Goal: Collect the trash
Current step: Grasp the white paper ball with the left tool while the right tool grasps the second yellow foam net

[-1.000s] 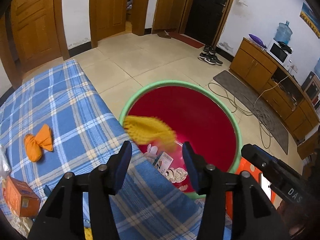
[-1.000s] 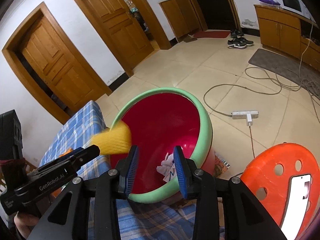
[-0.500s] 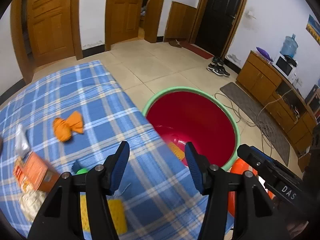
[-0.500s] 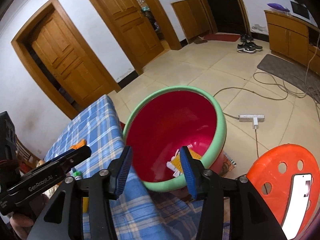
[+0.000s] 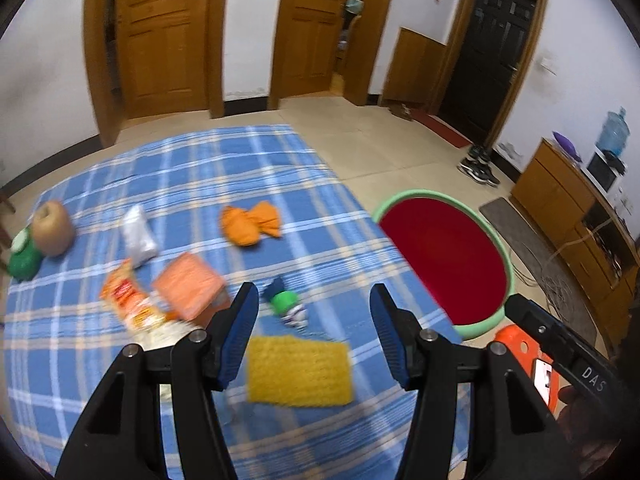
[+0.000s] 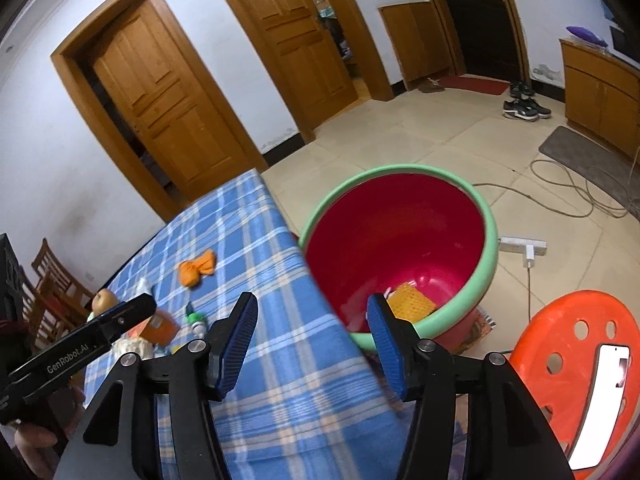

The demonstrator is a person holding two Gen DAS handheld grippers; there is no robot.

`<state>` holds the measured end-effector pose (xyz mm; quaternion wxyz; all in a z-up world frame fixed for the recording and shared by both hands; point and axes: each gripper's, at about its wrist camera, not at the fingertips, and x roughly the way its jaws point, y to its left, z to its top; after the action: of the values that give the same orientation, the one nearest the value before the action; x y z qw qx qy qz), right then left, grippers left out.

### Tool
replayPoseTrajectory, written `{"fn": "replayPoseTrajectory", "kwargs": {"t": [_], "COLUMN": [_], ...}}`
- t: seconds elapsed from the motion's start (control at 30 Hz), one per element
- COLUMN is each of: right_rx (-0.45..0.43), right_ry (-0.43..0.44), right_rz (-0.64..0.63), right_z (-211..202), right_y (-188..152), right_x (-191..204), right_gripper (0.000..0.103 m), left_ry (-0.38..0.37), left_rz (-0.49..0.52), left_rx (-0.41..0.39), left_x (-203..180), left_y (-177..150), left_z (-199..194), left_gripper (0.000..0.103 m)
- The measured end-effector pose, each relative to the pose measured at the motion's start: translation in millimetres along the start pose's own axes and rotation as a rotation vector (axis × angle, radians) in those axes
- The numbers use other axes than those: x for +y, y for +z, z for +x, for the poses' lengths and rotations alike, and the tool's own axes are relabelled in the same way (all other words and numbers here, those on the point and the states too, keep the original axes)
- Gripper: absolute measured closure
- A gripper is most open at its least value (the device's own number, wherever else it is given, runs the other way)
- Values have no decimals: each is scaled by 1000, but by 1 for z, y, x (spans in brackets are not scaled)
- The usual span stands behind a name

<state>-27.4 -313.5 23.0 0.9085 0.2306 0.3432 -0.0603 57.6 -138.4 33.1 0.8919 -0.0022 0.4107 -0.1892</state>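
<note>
the yellow scouring pad (image 5: 299,370) lies flat on the blue plaid cloth (image 5: 192,168), in the lower middle of the left wrist frame, directly between and just ahead of the fingers of the left gripper (image 5: 313,334). its long axis runs left to right across the frame, crosswise to the line the gripper points along, so the jaws look likely to span its length rather than its short side; a roll of the wrist may be needed. the left jaws stand about half open with nothing between the pads. further up-frame lie a small green-capped bottle (image 5: 285,304), an orange box (image 5: 188,290), a snack packet (image 5: 130,300) and an orange cloth bundle (image 5: 251,222). the red basin (image 5: 444,264) with the green rim sits off the cloth's edge at right. the right gripper (image 6: 312,340) has just been opening, empty, its jaws at a middling width; in its view the basin fills the centre right, another yellow pad (image 6: 412,300) inside. the left hand is the nearer one to the pad.
</note>
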Motion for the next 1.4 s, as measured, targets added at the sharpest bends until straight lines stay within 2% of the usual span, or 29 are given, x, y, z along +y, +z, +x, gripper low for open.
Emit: {"fn": "replayPoseTrajectory", "kwargs": {"t": [0.33, 0.73, 1.03, 1.1, 1.17, 1.4], "right_rx": [46, 113, 167, 182, 198, 251], "right_ry": [32, 54, 76, 83, 107, 152], "right_rz": [-57, -106, -148, -152, -158, -199], "right_z": [9, 26, 44, 49, 54, 69], "right_y": [-17, -34, -47, -50, -53, -66], "right_x": [30, 52, 67, 70, 74, 91], "right_gripper": [40, 38, 38, 38, 38, 40], "left_ry": [82, 157, 108, 85, 49, 3], "left_rz": [-84, -174, -205, -219, -233, -246], "left_rx": [-6, 67, 68, 71, 76, 57], "left_x": [51, 91, 103, 104, 105, 107], "left_y": [-23, -48, -56, -59, -62, -68], "left_z": [-15, 4, 12, 13, 14, 8], "left_gripper": [38, 33, 33, 37, 47, 54]}}
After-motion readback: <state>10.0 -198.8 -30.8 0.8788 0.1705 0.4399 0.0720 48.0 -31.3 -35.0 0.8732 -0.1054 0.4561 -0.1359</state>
